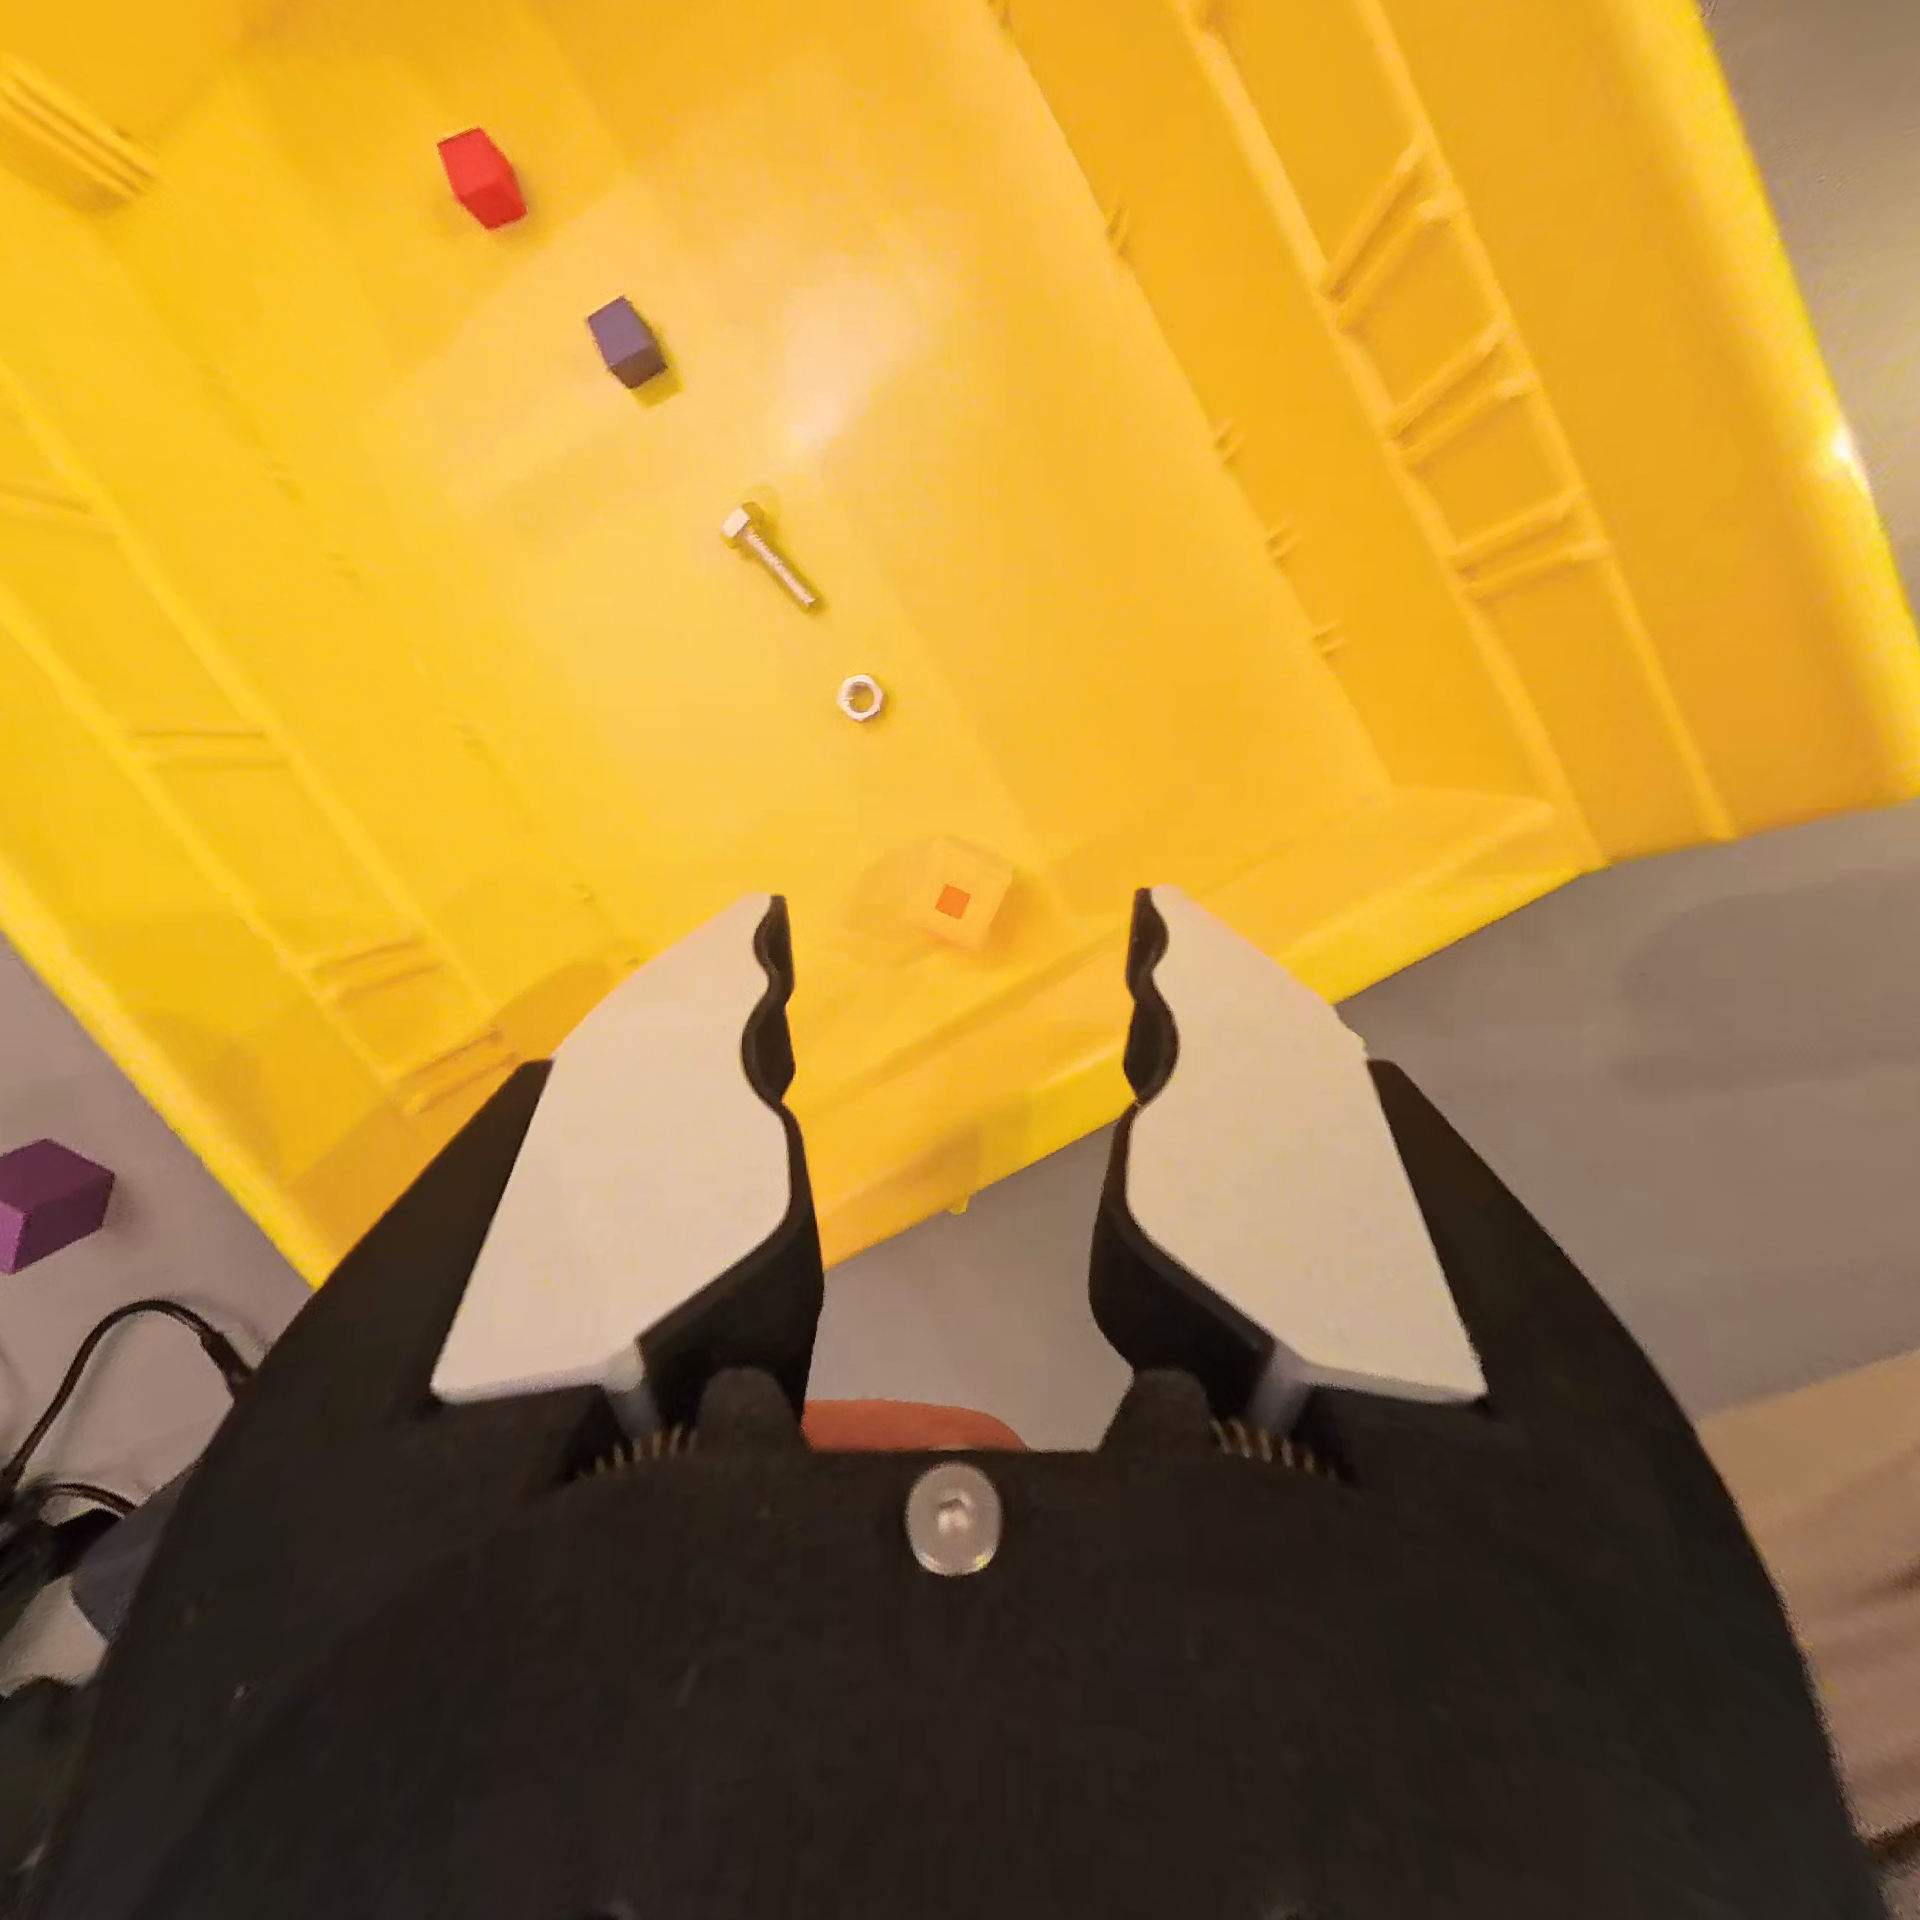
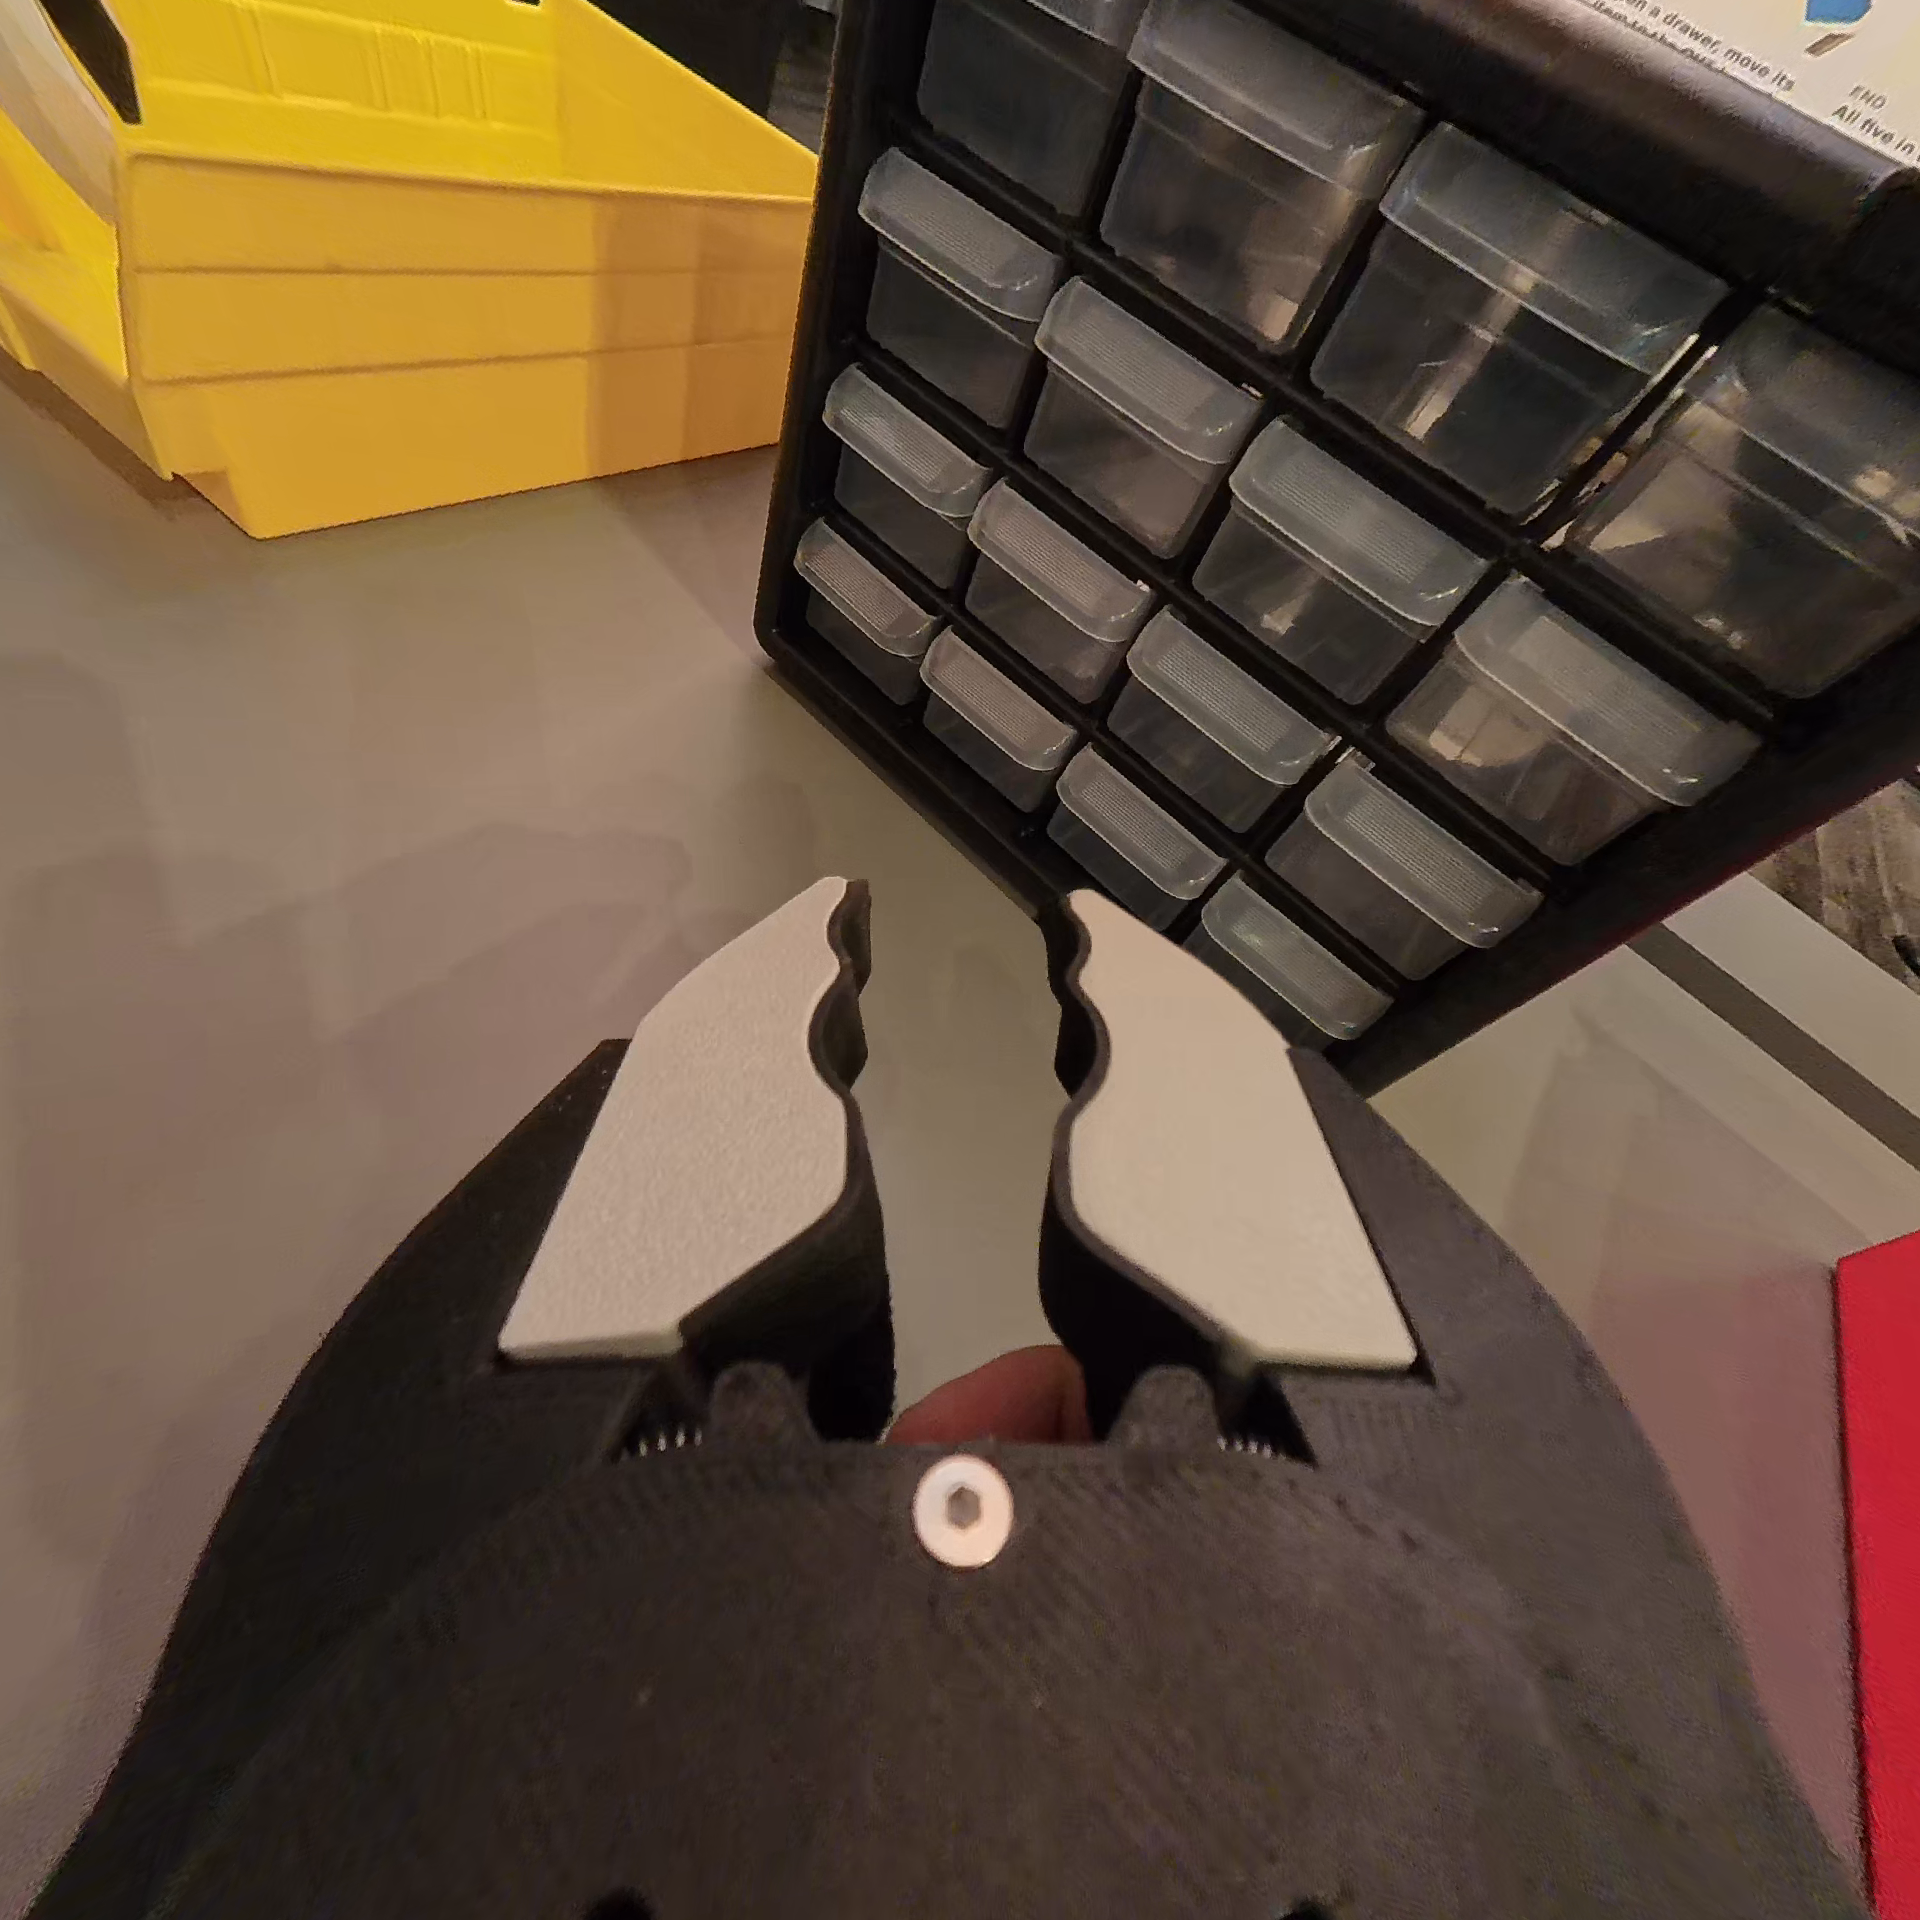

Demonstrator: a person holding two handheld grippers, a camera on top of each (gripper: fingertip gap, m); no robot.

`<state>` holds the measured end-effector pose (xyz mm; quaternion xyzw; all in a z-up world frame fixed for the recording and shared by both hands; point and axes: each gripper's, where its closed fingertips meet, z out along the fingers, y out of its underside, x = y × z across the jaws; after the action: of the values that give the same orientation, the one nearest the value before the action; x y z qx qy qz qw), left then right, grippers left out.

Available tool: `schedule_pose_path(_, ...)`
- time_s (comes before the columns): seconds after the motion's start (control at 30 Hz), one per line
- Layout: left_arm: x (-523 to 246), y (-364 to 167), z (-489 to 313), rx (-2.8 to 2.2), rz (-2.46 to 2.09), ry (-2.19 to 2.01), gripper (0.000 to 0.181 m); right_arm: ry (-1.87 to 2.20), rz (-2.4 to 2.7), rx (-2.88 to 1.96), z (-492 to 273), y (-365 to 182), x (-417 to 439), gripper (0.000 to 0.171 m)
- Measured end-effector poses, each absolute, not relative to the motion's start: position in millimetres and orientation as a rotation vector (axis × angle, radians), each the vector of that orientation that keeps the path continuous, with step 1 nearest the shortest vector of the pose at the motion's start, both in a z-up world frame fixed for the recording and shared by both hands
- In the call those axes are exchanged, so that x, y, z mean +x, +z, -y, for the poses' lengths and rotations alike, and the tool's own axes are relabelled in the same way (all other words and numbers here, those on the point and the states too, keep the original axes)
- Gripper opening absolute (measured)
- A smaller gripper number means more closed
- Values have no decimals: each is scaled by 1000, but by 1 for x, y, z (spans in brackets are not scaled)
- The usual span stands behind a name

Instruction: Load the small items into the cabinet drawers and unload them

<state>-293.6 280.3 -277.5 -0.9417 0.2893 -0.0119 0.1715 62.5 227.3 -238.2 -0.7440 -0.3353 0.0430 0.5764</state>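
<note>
My left gripper hangs over the yellow bin with its jaws spread wide and nothing between them. On the bin floor the small items lie in a loose line running away from my fingertips: a clear cube with an orange core just beyond the tips, then a nut, a bolt, a dark purple cube and a red cube. Another purple block sits outside the bin on the grey table. I judge all of these to be light and rigid. The cubes should be easy: flat opposite faces, so I would close squarely across two sides. The clear one looks smooth and may be slick, so a centred hold matters. The bolt will likely roll, and I would take it across the shank near the head. The nut lies flat and low against the floor, the hardest to pinch; I would come straight down and catch its flats. My right gripper hovers above the table, jaws partly apart and empty, just in front of the black cabinet, whose clear drawers all appear pushed in. Those drawers look thin and light; I would pull one by its ribbed front lip, gently, so the cabinet does not slide.
</note>
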Motion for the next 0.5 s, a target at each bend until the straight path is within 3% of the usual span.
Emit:
schedule_pose_path(0.2, -297, -279, -286, -2636, -870, 35, 61, 83, 808, -1736, -227, -241, 59, 33)
schedule_pose_path(0.5, -247, -207, -304, -2313, -921, -34, 58, -19, 836, -1667, -230, -229, 59, 35)
